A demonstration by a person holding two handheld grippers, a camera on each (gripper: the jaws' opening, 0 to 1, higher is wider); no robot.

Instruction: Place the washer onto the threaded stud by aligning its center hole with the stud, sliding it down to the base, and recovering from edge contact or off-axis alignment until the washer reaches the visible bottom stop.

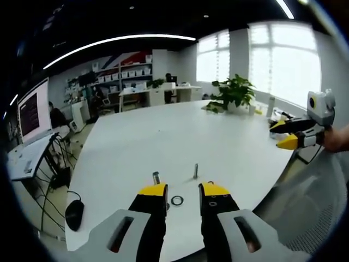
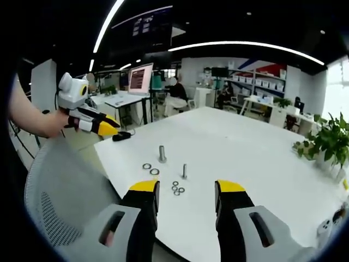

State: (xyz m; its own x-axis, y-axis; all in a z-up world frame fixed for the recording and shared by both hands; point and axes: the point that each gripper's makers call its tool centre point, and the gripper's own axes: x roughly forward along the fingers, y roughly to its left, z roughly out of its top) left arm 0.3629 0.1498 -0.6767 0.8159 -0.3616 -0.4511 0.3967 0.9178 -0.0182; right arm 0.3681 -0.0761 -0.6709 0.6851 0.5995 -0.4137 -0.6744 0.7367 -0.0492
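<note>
Left gripper [image 1: 182, 191]: low in the left gripper view, jaws apart and holding nothing. It hangs over the near edge of the desk [image 1: 163, 142], likely getting ready to pick something up.
Washer [image 1: 177, 200]: a small dark ring lying flat on the desk, right between the left gripper's yellow tips. It is not on a stud yet.
Thin stud [image 1: 196, 170]: stands upright just past the washer, a little to the right. Its top is bare.
Thick bolt [image 1: 156, 178]: stands upright to the left of the stud.
Right gripper [image 2: 185, 188]: low in the right gripper view, jaws apart and empty. It is held back from the parts, maybe waiting.
More washers [image 2: 177, 189]: a small bunch near the stud in the right gripper view, with two bigger rings [image 2: 151, 168] beside the bolt.
Plant [image 1: 232, 93]: far off, upper right.
</note>
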